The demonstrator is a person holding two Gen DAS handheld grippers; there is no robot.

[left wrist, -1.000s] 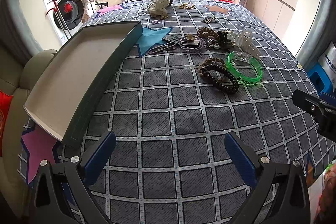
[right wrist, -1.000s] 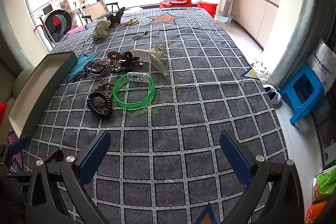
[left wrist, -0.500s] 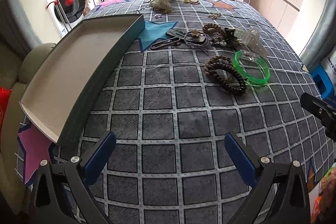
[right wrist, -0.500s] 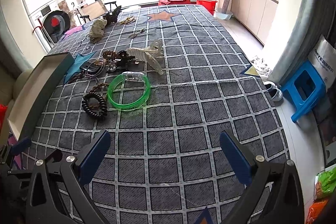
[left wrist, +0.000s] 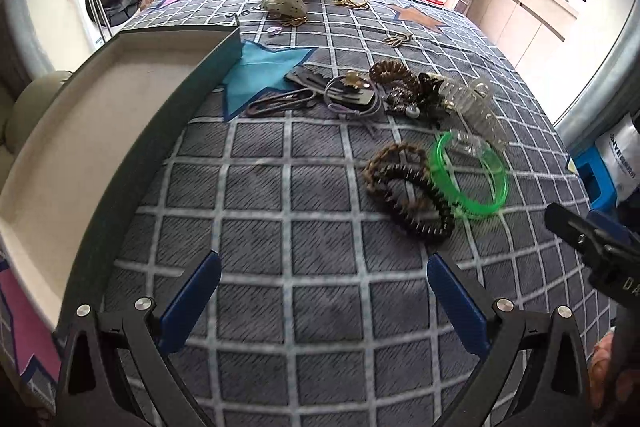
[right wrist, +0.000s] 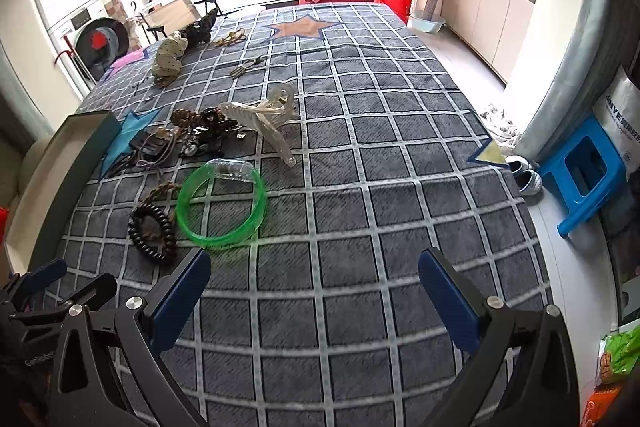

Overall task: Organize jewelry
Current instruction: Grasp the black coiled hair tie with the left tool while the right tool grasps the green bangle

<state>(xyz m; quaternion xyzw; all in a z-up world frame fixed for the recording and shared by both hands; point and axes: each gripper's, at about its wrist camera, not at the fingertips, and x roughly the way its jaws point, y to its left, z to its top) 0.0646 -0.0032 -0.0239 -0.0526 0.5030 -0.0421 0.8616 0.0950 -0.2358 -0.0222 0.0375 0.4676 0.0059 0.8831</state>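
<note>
The green bangle (right wrist: 221, 207) serves as the landmark here: a translucent, bright green ring lying flat on the grey checked cloth (right wrist: 360, 219) that covers the surface. A small clear plastic piece (right wrist: 234, 170) rests on its far rim. Touching the bangle on its left is a black coiled hair tie (right wrist: 153, 231), glossy and spiral-wound, with a brown braided band (left wrist: 394, 157) overlapping it on the far side.

Beyond the bangle lies a tangle of jewelry: a clear claw clip (right wrist: 262, 121) with long curved teeth, a dark beaded cluster (right wrist: 210, 131), a brown scrunchie-like ring (left wrist: 390, 70), a lilac cord loop on a dark card (left wrist: 352, 97), and long dark hair pins (left wrist: 280, 103) on a blue star printed in the cloth. Much further beyond sit a cream spotted fabric bow (right wrist: 170, 57) and small gold pieces (right wrist: 244, 65).

Well to the left of the bangle stands a shallow open box (left wrist: 72, 131), dark green outside and pale inside, with nothing visible in it.

The left gripper (left wrist: 322, 301) hovers nearer than the bangle, its blue-padded jaws spread wide and holding nothing. The right gripper (right wrist: 314, 293) likewise hangs nearer than the bangle, just to its right, jaws wide apart and bare.
</note>
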